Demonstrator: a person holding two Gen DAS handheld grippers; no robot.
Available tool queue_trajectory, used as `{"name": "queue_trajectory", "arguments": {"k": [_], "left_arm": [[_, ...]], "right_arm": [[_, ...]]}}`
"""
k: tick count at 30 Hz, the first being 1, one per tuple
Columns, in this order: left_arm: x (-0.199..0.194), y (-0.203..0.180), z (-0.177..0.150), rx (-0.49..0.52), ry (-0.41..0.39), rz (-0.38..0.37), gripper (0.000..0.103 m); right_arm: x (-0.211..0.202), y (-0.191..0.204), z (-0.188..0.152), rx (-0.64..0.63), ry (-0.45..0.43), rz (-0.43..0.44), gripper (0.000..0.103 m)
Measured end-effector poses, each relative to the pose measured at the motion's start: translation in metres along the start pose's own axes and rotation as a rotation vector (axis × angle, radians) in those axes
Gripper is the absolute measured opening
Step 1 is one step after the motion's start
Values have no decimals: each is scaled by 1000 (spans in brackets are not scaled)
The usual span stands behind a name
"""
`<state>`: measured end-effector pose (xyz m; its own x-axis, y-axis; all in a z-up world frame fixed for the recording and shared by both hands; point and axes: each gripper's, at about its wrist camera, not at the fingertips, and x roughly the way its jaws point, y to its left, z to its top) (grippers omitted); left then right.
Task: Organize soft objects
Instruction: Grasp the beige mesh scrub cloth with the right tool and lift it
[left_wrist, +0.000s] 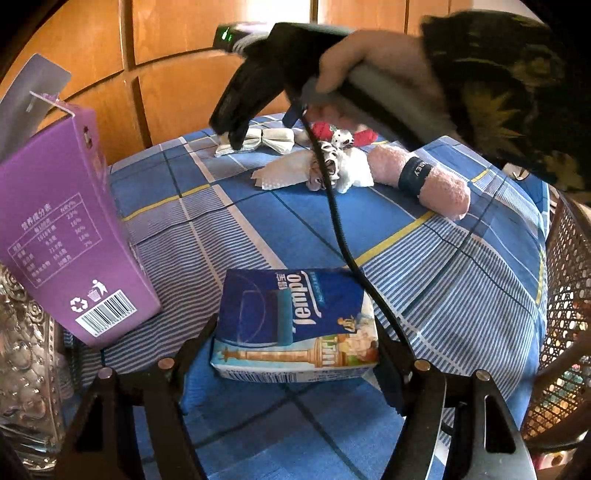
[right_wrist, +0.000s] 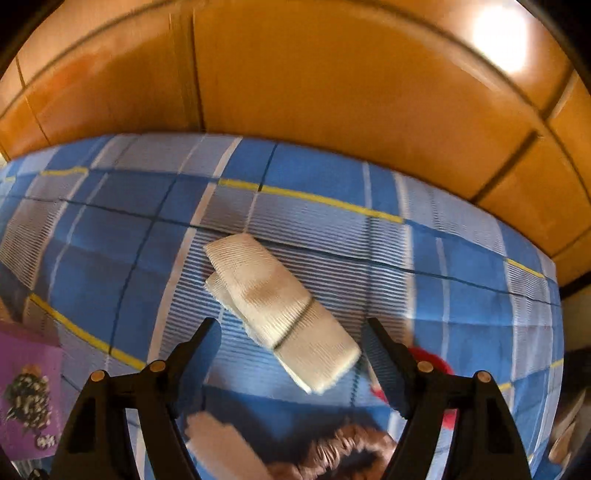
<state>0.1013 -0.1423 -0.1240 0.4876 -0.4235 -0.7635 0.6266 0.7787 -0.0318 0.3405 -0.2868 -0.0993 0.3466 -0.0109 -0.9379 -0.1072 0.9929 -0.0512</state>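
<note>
A blue Tempo tissue pack (left_wrist: 295, 321) sits between the fingers of my left gripper (left_wrist: 295, 339), which is shut on it just above the blue checked cloth (left_wrist: 288, 229). Farther back, a hand holds my right gripper (left_wrist: 231, 134) pointing down over a folded white gauze cloth (left_wrist: 266, 139). In the right wrist view that gauze cloth (right_wrist: 280, 306) lies flat between the fingers of the right gripper (right_wrist: 291, 321). The jaws stand open, well apart from the cloth's sides. A pink rolled towel (left_wrist: 424, 181) with a navy band lies at the right.
A white napkin (left_wrist: 284, 171), a scrunchie (left_wrist: 325, 166) and a small white toy (left_wrist: 341, 138) with red parts lie mid-back. A purple carton (left_wrist: 66, 236) stands at the left, by a glass vessel (left_wrist: 22, 369). A wicker chair (left_wrist: 565, 295) borders the right. Wooden cabinet doors (right_wrist: 332, 92) stand behind.
</note>
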Motion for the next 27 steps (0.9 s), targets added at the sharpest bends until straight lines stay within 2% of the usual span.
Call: {"name": "queue_trajectory", "arguments": {"k": [2, 4, 8, 13, 18, 21, 24, 25, 27], "left_arm": [[1, 1, -1, -2, -1, 0, 74], [2, 2, -1, -6, -4, -3, 75], [2, 3, -2, -7, -7, -2, 75], [1, 5, -2, -10, -12, -1, 75], [1, 5, -3, -11, -13, 0, 75], [0, 6, -4, -12, -13, -1, 75], [0, 7, -4, -13, -12, -2, 75], [0, 7, -4, -13, -12, -1, 75], [1, 6, -3, -10, -9, 3, 75]], "right_arm": [[7, 0, -1, 7, 8, -1, 70], [1, -1, -2, 16, -17, 2, 49], [-18, -2, -11, 15, -32, 16, 40], [-66, -5, -35, 49, -85, 100, 38], [-107, -4, -77, 53, -95, 196, 38], [-113, -12, -113, 84, -42, 227, 38], [-96, -18, -143, 143, 83, 259, 39], [-88, -16, -153, 155, 127, 253, 39], [-76, -13, -164, 165, 159, 193, 39]]}}
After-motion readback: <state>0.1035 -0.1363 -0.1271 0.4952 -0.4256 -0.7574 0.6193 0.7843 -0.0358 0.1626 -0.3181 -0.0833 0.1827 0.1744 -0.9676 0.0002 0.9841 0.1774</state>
